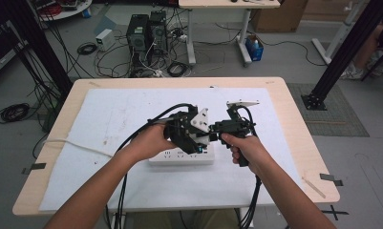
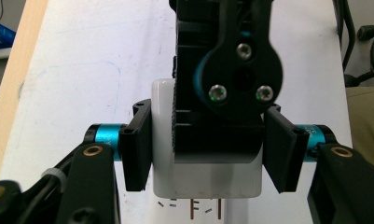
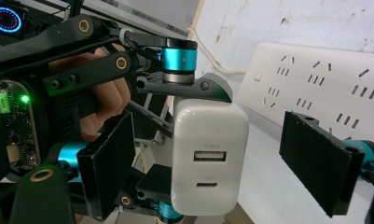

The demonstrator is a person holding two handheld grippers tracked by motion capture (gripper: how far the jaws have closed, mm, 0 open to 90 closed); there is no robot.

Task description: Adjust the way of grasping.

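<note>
Two forearms are seen entering from the near edge of the table [image 1: 294,119] in the high view, both angled inward so that the hands meet just above the middle of the white mat [image 1: 108,119]; the left hand [image 1: 148,143] is wrapped round the body of the left gripper [image 1: 195,143], which is pointed toward the right; the right hand [image 1: 246,150] is closed round the handle of the right gripper [image 1: 213,131], which is turned leftward, so that the two tools are brought tip to tip over the white power strip [image 1: 179,157] lying flat on the mat. A white charger block [image 2: 205,182] is clamped between the pads of the left gripper, one pad being pressed against each of its side faces, as is seen in the left gripper view; in the right gripper view the same charger [image 3: 210,158] is shown upright, its two ports facing the camera, held by the other tool from above and below. The right gripper's [image 3: 217,161] jaws are set on either side of the charger; the left pad is close to it, the right pad is well apart from it, so nothing is gripped by that tool; the power strip [image 3: 315,88] is seen beyond, to the right.
</note>
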